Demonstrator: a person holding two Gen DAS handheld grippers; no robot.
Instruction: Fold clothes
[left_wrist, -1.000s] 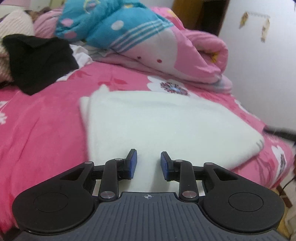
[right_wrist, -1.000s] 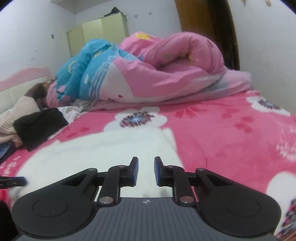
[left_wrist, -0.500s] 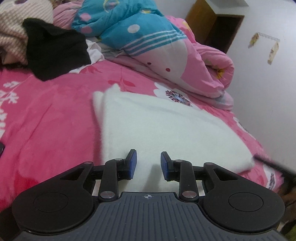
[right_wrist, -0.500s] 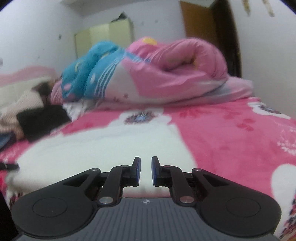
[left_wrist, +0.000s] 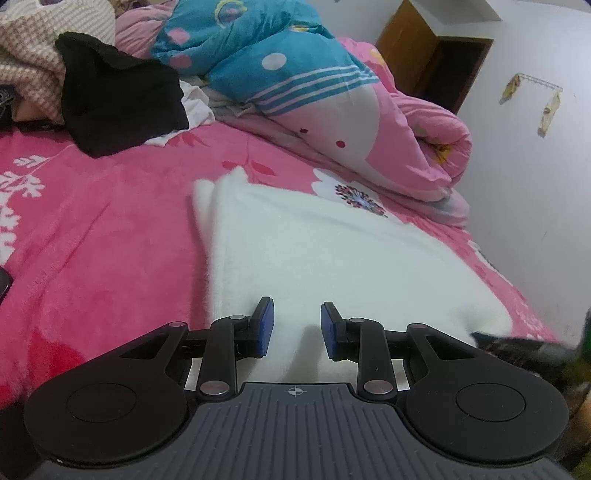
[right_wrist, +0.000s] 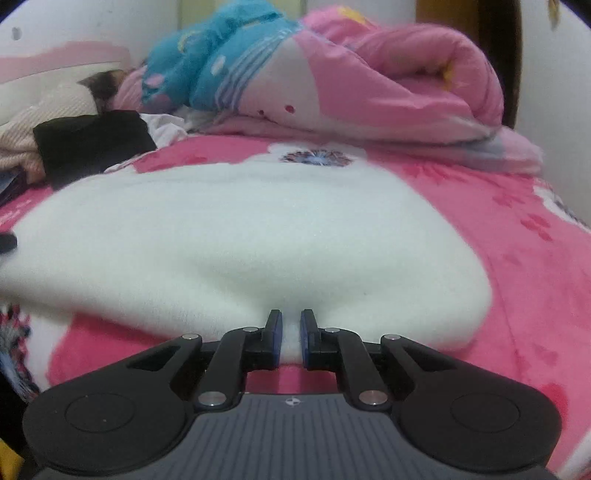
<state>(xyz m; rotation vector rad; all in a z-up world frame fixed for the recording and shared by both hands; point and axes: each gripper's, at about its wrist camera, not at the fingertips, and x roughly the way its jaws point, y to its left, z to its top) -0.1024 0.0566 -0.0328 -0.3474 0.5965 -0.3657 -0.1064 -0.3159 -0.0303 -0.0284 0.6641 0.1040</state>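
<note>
Pink floral bedspread (left_wrist: 110, 240) under white garment (right_wrist: 240, 240), right gripper (right_wrist: 291, 341) pinching its edge, left gripper (left_wrist: 297, 326) narrowly parted, empty.

No readable text, labels, brands or numbers in either view. Only mark: a small crosshair symbol (circle with a cross) (left_wrist: 294, 391) on the grey ribbed housing of the left gripper (left_wrist: 294, 325), and the same symbol (right_wrist: 291, 402) on the housing of the right gripper (right_wrist: 291, 341); no lettering goes with it. The patterns on the pink bedsheet (left_wrist: 92, 229) and the rolled quilt (left_wrist: 332, 110) are flowers, dots and stripes, not writing. The scraps stuck on the wall (left_wrist: 532, 96) are too small to show any print.
</note>
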